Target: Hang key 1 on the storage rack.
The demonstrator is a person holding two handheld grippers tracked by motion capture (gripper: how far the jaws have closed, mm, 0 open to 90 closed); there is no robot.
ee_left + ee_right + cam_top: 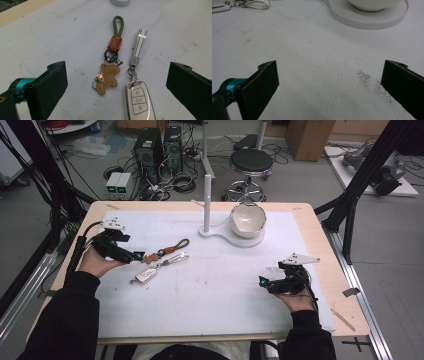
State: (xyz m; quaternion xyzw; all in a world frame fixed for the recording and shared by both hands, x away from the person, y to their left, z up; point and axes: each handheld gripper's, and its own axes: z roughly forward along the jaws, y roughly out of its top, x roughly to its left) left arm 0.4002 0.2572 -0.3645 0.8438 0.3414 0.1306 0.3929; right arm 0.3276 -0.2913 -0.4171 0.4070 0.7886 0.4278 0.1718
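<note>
Two key sets lie on a white-matted counter, both tongs spread wide and empty.

The left tongs [136, 255] gape over the keychain [110, 66] with its green loop and tan leather charm, just beside the white car key [138, 101], toward the counter's left edge. The right tongs [262, 283] hover wide over scuffed white mat [317, 75] near the right edge. A white bowl [247, 219] sits on a stand [207, 202] at the far edge; computers [159, 147], cables and a stool [251, 162] crowd the floor beyond.

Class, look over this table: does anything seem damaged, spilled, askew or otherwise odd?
Yes: dark specks are scattered over the white mat by the right gripper, like spilled grit. The bowl on the stand seems tipped.
</note>
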